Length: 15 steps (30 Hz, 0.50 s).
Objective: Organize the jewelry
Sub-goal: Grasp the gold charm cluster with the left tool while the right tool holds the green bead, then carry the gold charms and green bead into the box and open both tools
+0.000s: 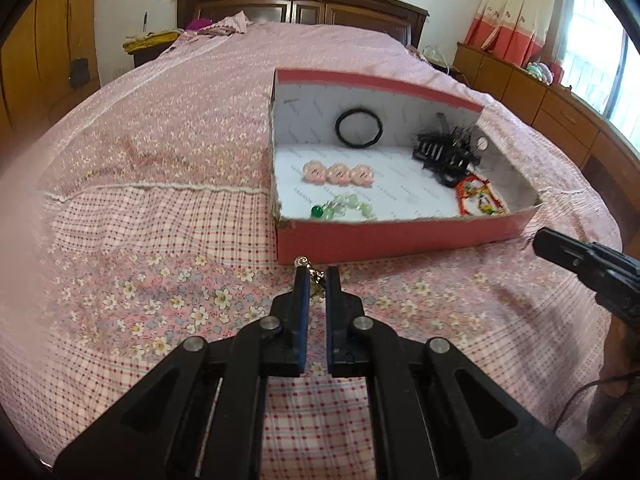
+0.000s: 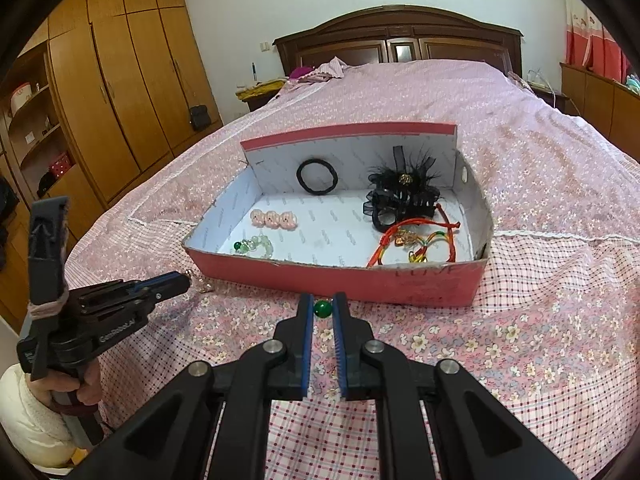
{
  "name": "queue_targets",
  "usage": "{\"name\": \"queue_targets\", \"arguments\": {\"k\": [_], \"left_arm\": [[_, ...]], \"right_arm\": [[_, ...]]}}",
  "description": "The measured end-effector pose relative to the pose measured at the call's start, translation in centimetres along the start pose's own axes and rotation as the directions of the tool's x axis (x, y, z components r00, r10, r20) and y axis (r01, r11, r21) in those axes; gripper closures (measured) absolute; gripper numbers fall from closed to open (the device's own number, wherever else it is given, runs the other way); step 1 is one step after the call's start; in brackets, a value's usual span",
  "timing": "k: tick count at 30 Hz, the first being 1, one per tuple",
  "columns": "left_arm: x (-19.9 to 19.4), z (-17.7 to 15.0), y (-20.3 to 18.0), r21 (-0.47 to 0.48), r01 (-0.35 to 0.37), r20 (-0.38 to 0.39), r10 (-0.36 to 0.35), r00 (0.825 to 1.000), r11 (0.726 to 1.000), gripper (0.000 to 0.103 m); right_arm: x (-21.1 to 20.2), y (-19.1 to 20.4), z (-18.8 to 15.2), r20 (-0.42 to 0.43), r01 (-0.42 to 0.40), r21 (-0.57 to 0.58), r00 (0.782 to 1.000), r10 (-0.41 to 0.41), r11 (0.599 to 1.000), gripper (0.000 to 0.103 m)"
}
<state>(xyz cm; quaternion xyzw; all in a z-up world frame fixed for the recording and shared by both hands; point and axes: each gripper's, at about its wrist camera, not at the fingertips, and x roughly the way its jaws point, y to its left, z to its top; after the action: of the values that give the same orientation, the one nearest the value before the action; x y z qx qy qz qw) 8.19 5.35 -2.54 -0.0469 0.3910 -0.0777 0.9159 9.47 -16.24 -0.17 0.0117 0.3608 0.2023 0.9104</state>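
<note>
Ahead of me spreads a wide bed under a pink floral bedspread (image 1: 180, 128), its near part a pink checked cloth with a band of white lace (image 1: 152, 190) running across. At the far end stands a dark brown carved wooden headboard (image 2: 400, 38). Beside it I see a folded yellow cloth (image 1: 150, 38) on a low stand and a crumpled pink garment (image 1: 234, 24) on the bed. Along one wall runs a tall orange-brown wooden wardrobe (image 2: 120, 92), with a small black bag (image 2: 199, 117) hanging on a door. Opposite, a low wooden cabinet (image 1: 532, 100) sits under a bright window (image 1: 600, 60), beside a white and red curtain (image 1: 516, 12).
</note>
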Motion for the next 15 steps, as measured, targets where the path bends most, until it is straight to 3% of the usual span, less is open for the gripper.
{"name": "queue_targets", "arguments": {"k": [15], "left_arm": [[-3.4, 4.6, -2.3, 0.064, 0.022, 0.132, -0.031, 0.991, 0.998, 0.103]], "right_arm": [[-1.4, 0.6, 2.6, 0.066, -0.002, -0.036, 0.998, 0.005, 0.999, 0.092]]}}
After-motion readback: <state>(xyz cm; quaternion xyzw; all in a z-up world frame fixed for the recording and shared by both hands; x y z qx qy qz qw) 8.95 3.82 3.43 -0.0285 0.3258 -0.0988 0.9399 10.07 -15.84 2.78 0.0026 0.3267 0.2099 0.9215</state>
